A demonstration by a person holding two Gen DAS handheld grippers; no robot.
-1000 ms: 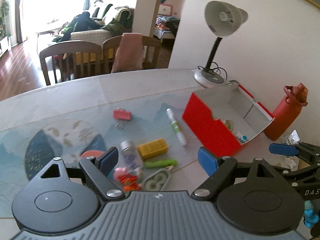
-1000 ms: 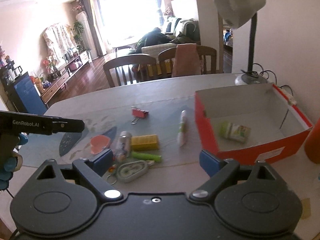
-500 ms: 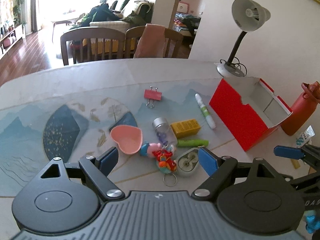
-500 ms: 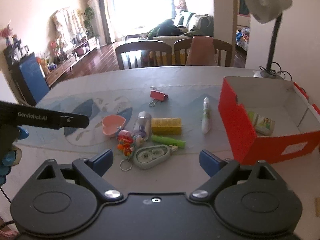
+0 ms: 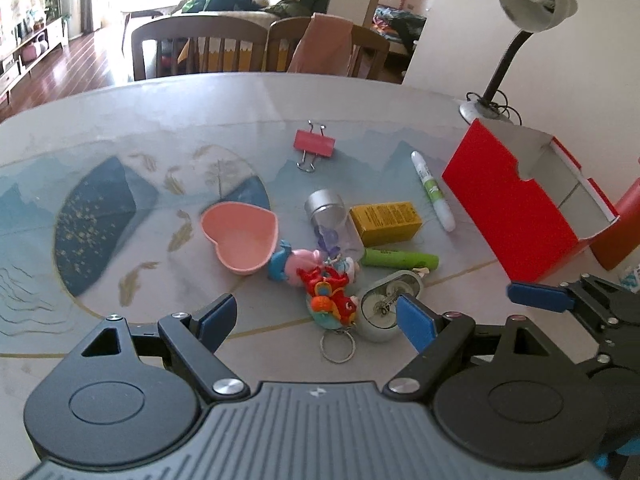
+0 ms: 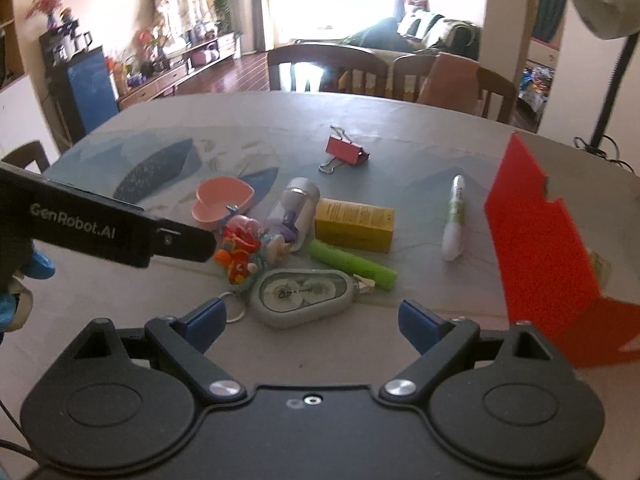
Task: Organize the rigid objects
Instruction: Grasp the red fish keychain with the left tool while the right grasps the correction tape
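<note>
Loose objects lie clustered on the table: a pink heart dish (image 5: 240, 236), a clear jar with a silver cap (image 5: 330, 216), a yellow box (image 5: 386, 220), a green tube (image 5: 400, 259), a grey correction-tape dispenser (image 6: 304, 294), toy keychains (image 5: 326, 288), a pink binder clip (image 5: 314, 144) and a white marker (image 5: 434, 190). A red open box (image 5: 508, 204) stands to the right. My left gripper (image 5: 316, 318) is open, just short of the keychains. My right gripper (image 6: 310, 320) is open, just short of the dispenser.
A desk lamp (image 5: 532, 4) stands behind the red box. A red bottle (image 5: 618, 236) stands right of the box. Wooden chairs (image 5: 200, 52) line the table's far edge. The left gripper's body (image 6: 100, 228) crosses the left of the right wrist view.
Both grippers have swung left from the red box and come closer to the cluster of objects. Both stayed open and empty.
</note>
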